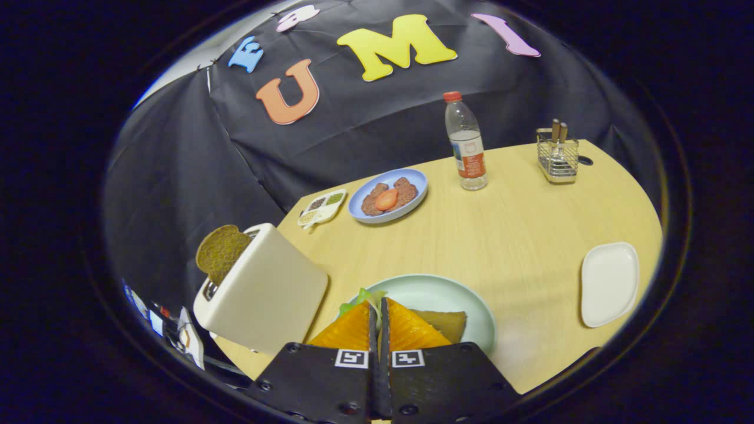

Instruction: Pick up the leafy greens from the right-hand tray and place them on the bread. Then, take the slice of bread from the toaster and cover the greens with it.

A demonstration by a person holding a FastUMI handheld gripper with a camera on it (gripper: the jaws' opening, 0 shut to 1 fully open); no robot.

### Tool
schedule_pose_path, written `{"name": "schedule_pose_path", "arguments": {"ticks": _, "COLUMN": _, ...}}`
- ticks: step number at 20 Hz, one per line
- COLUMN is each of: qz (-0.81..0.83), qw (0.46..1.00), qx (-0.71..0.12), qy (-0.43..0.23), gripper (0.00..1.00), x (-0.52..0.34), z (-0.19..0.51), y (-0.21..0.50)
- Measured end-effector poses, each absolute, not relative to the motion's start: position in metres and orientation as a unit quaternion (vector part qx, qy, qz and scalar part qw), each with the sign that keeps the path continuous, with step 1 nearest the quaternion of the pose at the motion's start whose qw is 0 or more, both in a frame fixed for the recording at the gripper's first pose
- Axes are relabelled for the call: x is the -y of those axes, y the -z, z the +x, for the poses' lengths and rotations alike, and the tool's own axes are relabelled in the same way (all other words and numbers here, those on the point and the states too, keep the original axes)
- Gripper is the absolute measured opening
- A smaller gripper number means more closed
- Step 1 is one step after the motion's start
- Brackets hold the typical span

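Gripper view: your hand-held gripper (377, 315) hangs over the near plate (465, 306), its fingers drawn together with a bit of greens (360, 298) showing at their tips — whether they pinch the leaves or merely sit above them, you cannot tell; the bread (443, 323) lies on that plate just beyond the fingers. The tray (609, 282) to the right sits bare, well apart from the plate, so the pickup looks done and the greens are at or on the bread; releasing them, if they are held, is what remains of that step. The toast (220, 252) stands in the toaster (265, 291) beside the plate — untouched; fetching it and covering the greens is left to you.
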State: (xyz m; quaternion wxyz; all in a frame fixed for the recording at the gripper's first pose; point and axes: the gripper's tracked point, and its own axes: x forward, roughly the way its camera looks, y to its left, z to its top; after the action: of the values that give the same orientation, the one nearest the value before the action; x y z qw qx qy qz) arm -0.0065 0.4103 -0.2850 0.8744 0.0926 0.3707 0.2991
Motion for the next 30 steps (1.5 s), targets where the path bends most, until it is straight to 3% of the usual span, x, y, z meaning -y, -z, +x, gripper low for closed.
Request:
{"name": "schedule_pose_path", "arguments": {"ticks": 9, "qz": 0.025, "qw": 0.888, "qx": -0.367, "qy": -0.277, "gripper": 0.01, "x": -0.381, "z": 0.007, "y": 0.321}}
{"name": "schedule_pose_path", "arguments": {"ticks": 15, "qz": -0.011, "qw": 0.912, "qx": -0.321, "qy": -0.256, "gripper": 0.53, "x": -0.373, "z": 0.023, "y": 0.301}}
{"name": "schedule_pose_path", "arguments": {"ticks": 18, "qz": -0.042, "qw": 0.925, "qx": -0.288, "qy": -0.244, "gripper": 0.96, "x": -0.368, "z": 0.024, "y": 0.277}}
{"name": "schedule_pose_path", "arguments": {"ticks": 24, "qz": -0.023, "qw": 0.942, "qx": -0.218, "qy": -0.252, "gripper": 0.96, "x": -0.404, "z": -0.002, "y": 0.180}}
{"name": "schedule_pose_path", "arguments": {"ticks": 30, "qz": -0.002, "qw": 0.951, "qx": -0.197, "qy": -0.237, "gripper": 0.96, "x": -0.457, "z": -0.045, "y": 0.133}}
